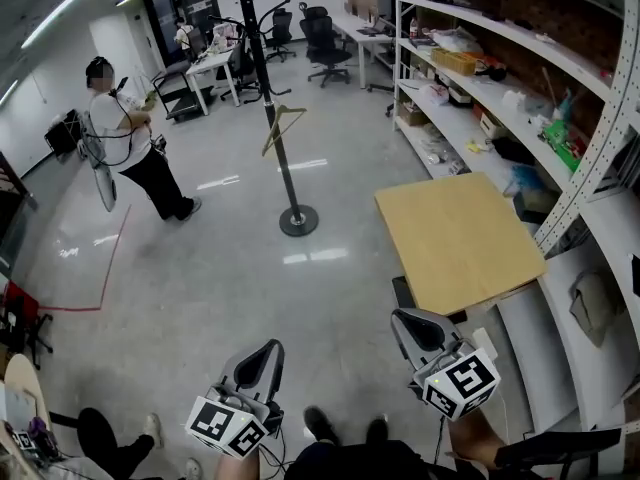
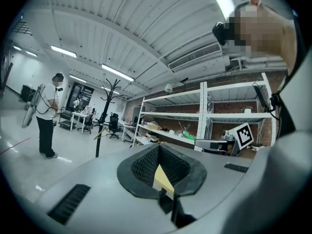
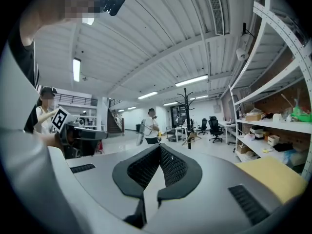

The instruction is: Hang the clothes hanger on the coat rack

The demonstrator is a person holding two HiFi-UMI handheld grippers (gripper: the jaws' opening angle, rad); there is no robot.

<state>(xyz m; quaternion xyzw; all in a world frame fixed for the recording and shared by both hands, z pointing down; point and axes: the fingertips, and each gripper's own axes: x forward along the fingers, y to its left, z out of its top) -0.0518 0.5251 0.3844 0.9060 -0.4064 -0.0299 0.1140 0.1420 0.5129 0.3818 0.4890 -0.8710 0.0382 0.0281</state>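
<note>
Wooden hanger [image 1: 283,128] hung on coat rack [image 1: 264,68], well apart from you. Left claw [image 1: 268,353] and right claw [image 1: 405,320] were pressed together, empty. Task looked done; your best move was leaving rack unbrushed.

L gripper [image 1: 270,349] shut, R gripper [image 1: 400,317] shut

Left tool [image 2: 160,152], jaws together; distant coat rack [image 2: 108,101] with hanger [image 2: 101,133]; person [image 2: 47,116] at left.

Seemingly open floor [image 1: 250,288] toward coat rack [image 1: 288,178]; table [image 1: 455,233] right
</note>
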